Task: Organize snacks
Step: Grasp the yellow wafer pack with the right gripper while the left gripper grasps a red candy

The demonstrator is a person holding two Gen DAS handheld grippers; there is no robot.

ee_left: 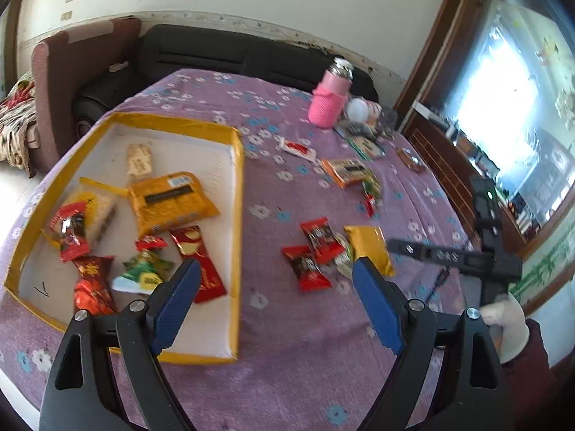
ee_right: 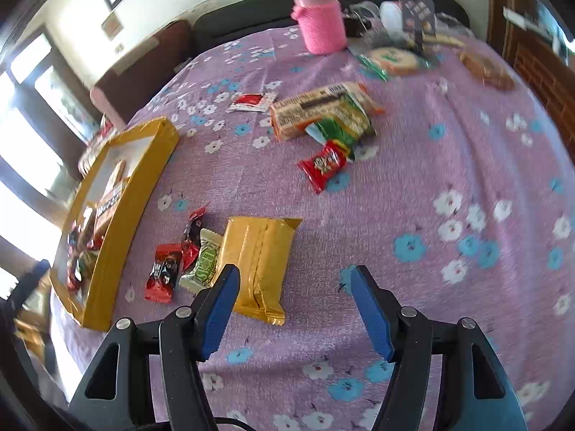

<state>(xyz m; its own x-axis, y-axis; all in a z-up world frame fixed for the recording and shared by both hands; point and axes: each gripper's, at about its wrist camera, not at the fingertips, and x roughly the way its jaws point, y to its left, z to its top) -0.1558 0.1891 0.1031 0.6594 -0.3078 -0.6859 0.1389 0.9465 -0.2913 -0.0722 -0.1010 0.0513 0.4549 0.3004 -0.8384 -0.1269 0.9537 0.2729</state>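
Note:
A shallow yellow-rimmed tray (ee_left: 235, 194) on the purple flowered tablecloth holds several snack packets, among them a large orange pack (ee_left: 169, 201). It also shows in the right wrist view (ee_right: 125, 194). Loose on the cloth lie two red candies (ee_left: 312, 255), a gold packet (ee_left: 370, 248) (ee_right: 258, 262), a green-white packet (ee_right: 203, 262), an orange biscuit pack (ee_right: 316, 111) and a red packet (ee_right: 323, 165). My left gripper (ee_left: 276, 280) is open and empty above the cloth between tray and candies. My right gripper (ee_right: 293, 287) is open and empty just above the gold packet's near end; it also shows in the left wrist view (ee_left: 449, 255).
A pink sleeved bottle (ee_left: 329, 97) (ee_right: 320, 21) stands at the table's far side with a clutter of small items and packets (ee_left: 366, 133) beside it. A black sofa (ee_left: 222, 54) lies behind the table. A wooden cabinet (ee_left: 449, 151) stands to the right.

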